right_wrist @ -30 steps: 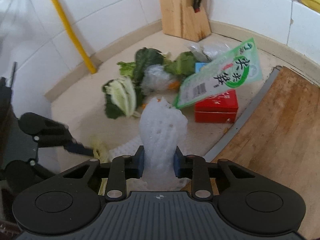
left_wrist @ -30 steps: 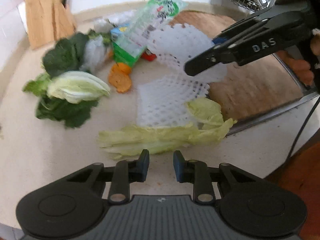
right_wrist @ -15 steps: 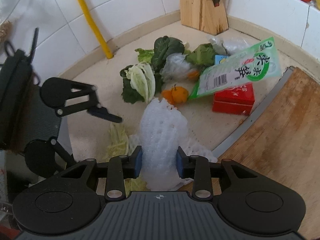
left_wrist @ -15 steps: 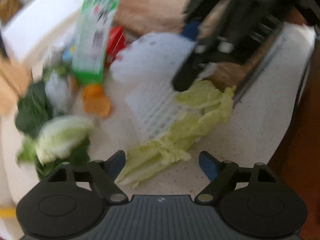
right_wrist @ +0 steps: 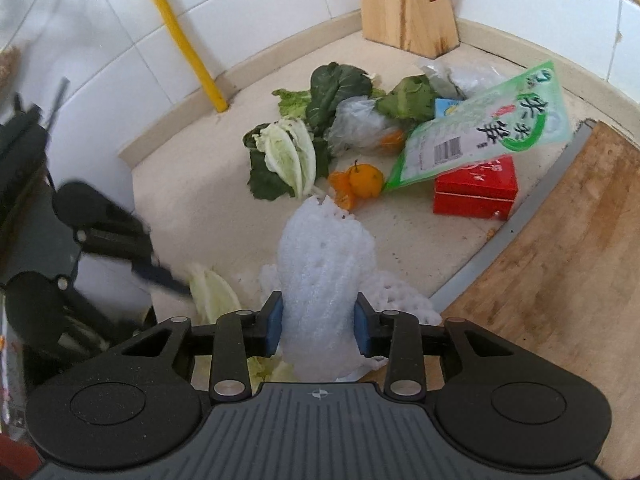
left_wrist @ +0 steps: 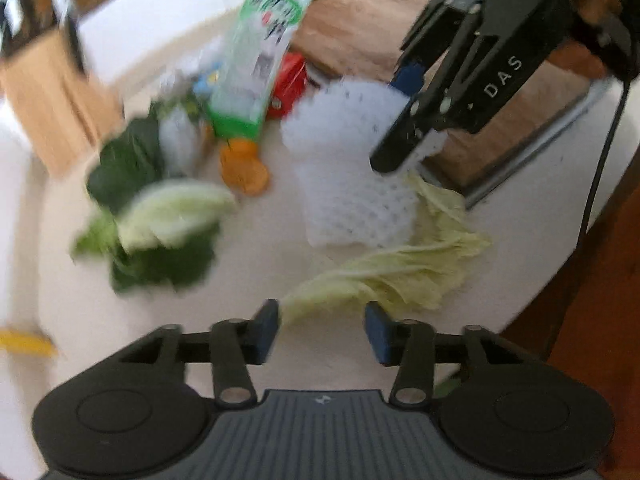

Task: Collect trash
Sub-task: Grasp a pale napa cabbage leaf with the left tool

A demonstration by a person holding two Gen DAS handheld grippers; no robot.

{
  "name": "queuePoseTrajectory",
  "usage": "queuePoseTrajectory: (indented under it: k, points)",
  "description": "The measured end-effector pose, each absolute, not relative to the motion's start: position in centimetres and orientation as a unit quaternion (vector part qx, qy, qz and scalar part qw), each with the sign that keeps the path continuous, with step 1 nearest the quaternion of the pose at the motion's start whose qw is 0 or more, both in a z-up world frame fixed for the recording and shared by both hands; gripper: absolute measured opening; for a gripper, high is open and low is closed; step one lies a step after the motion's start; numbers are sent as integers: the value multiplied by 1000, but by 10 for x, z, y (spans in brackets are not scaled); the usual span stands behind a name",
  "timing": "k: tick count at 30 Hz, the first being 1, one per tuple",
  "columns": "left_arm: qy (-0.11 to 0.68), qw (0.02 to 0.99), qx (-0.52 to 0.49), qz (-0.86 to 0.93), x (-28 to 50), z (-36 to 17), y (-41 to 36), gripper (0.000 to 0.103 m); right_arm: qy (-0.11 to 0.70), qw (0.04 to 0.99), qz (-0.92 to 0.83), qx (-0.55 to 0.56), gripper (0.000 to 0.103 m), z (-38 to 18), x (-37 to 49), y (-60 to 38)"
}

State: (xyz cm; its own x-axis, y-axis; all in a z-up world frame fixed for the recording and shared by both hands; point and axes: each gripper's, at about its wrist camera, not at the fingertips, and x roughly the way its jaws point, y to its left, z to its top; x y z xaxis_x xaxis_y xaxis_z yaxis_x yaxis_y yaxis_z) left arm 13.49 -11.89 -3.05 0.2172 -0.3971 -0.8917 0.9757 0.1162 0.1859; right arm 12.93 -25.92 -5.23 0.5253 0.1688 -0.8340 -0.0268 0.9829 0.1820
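White foam fruit-net sleeve (right_wrist: 325, 276), bunched and upright, clamped between the blue pads of the right gripper (right_wrist: 318, 322) and lifted above the beige countertop (right_wrist: 200, 200); a second white foam net (left_wrist: 354, 204) lies flat on the counter below it, just beside the near corner of the wooden cutting board (right_wrist: 560, 264), which serves here as landmark. Left gripper (left_wrist: 322, 326) with fingers spread apart and grasping nothing, its tips straddling the stalk end of a pale yellow-green cabbage leaf (left_wrist: 396, 272) that lies on the counter on the near side of the flat net; a second earlier those fingers were nearly closed, half a second ago spread wider than now. The right gripper's hold on the sleeve is unchanged across the three moments, and the left-wrist view remains motion-blurred.

Farther from the board: an orange tangerine with loose peel (right_wrist: 362, 182); a red rectangular box (right_wrist: 474, 192) touching the board's metal edge, with a green-and-white printed plastic pouch (right_wrist: 488, 128) leaning over it; a small blue-topped carton (right_wrist: 450, 107) behind the pouch; crumpled clear plastic bags (right_wrist: 360, 124); dark green leaves with a pale cabbage half (right_wrist: 290, 156). At the tiled wall, a wooden knife block (right_wrist: 404, 8) and a yellow pipe (right_wrist: 180, 40). No container is distinguishable in either view.
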Motion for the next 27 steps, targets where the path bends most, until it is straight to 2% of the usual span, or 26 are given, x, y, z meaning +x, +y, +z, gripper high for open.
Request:
queuePoseTrajectory:
  k: [2, 5, 10, 12, 14, 17, 21, 27]
  points:
    - [322, 643, 443, -535, 130, -32, -126, 52, 489, 868, 58, 68, 49, -54, 132, -255]
    - [289, 607, 493, -552, 121, -40, -139, 52, 492, 867, 58, 50, 53, -57, 135, -247]
    - [340, 581, 483, -560, 136, -51, -159, 53, 493, 867, 54, 43, 53, -65, 143, -244]
    - [392, 587, 441, -554, 148, -52, -158, 38, 493, 868, 49, 43, 50, -67, 146, -243]
    - [425, 595, 410, -545, 148, -52, -152, 30, 491, 869, 41, 43, 40, -67, 146, -244]
    - [431, 603, 405, -536, 139, -52, -146, 19, 491, 869, 33, 46, 35, -63, 143, -246]
    - [457, 616, 349, -539, 140, -47, -128, 13, 484, 873, 30, 50, 33, -51, 134, -244]
    - [505, 653, 212, -524, 150, -41, -97, 8, 459, 886, 32, 60, 33, -33, 126, -238]
